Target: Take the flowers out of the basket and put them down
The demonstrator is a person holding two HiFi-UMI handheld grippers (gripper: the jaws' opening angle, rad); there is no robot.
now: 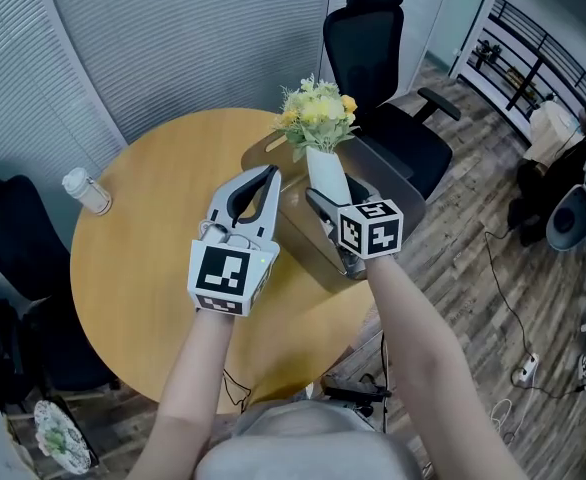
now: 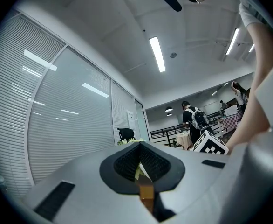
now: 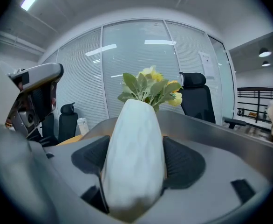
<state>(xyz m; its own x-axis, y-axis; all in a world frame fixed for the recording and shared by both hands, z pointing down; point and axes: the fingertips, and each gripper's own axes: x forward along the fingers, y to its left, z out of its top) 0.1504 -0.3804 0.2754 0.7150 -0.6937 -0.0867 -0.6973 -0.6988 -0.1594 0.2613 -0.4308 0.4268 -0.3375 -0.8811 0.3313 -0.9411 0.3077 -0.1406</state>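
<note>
A bunch of yellow flowers (image 1: pixel 318 113) stands in a white vase (image 1: pixel 326 171). The vase is upright, over the grey basket (image 1: pixel 298 230) on the round wooden table (image 1: pixel 143 268). My right gripper (image 1: pixel 335 201) is shut on the vase's lower half. In the right gripper view the vase (image 3: pixel 134 171) fills the space between both dark pads (image 3: pixel 185 164), with the flowers (image 3: pixel 150 90) above. My left gripper (image 1: pixel 269 175) is shut, its tips at the basket's near-left rim. In the left gripper view a thin tan strip shows in the left gripper (image 2: pixel 140 164); whether it is pinched I cannot tell.
A white bottle (image 1: pixel 86 190) stands at the table's far left. A black office chair (image 1: pixel 383 78) sits just beyond the basket, and another dark chair (image 1: pixel 3 233) is at the left. The table's right edge lies close under the basket. People (image 2: pixel 194 120) stand far off.
</note>
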